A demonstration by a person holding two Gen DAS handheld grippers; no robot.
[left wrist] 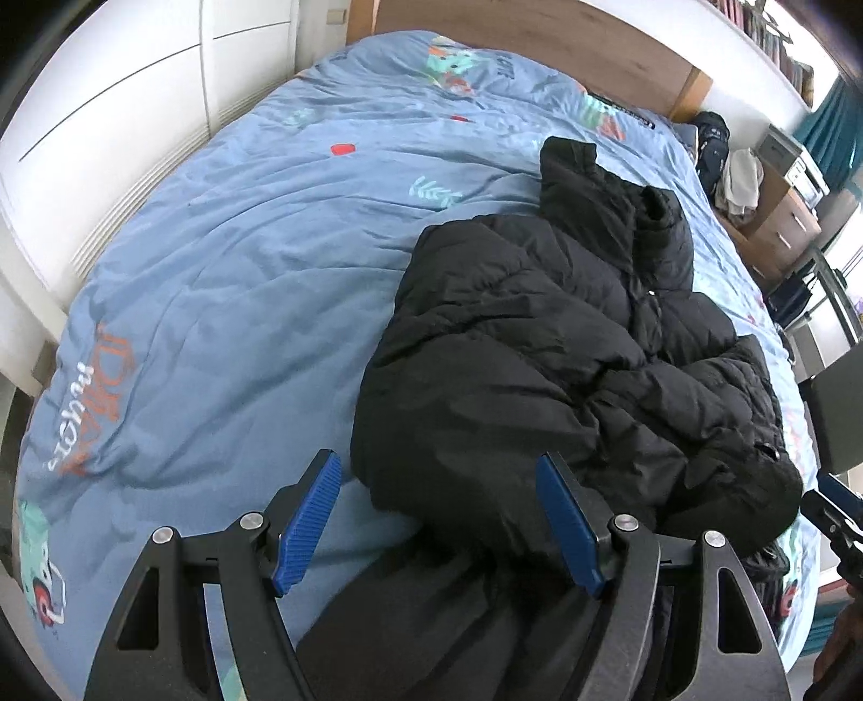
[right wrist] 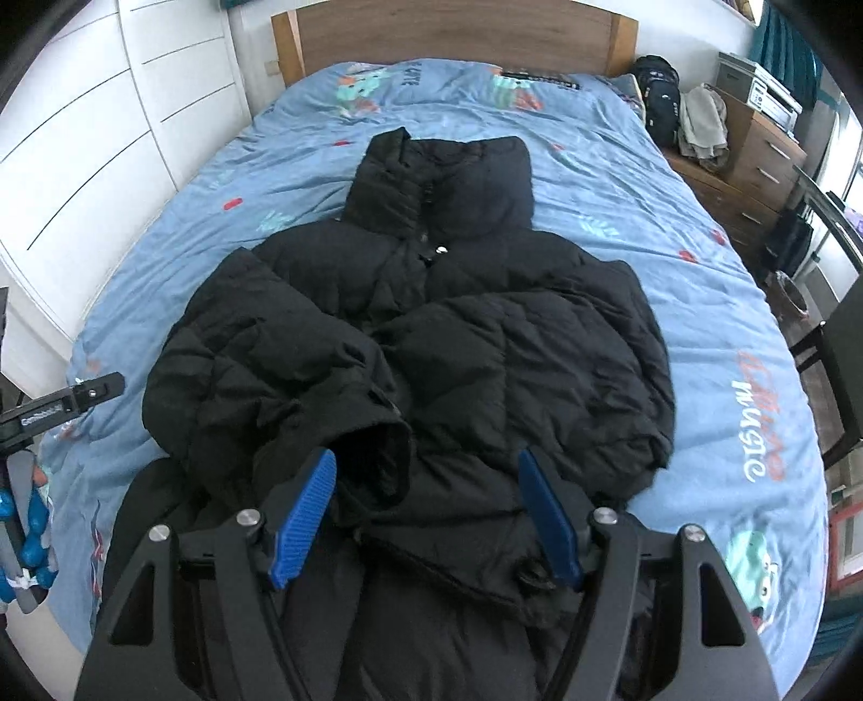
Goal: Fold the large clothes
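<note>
Here, a black puffer jacket [right wrist: 426, 334] lies front-up on a blue duvet [right wrist: 647, 226], collar toward the wooden headboard [right wrist: 453, 32] at 12 o'clock, both sleeves folded across its chest. Orange and white lettering [right wrist: 755, 426] at 3 o'clock is not clearly legible. White wardrobe doors [right wrist: 97, 124] stand at 9 o'clock, a wooden dresser [right wrist: 755, 156] at 2 o'clock. The left gripper [left wrist: 437, 520] and right gripper [right wrist: 426, 517] hover over the hem, blue fingers spread, holding nothing.

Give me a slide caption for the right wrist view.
Open right gripper poised over a black puffer jacket, sleeves folded in, on a blue patterned duvet.
</note>
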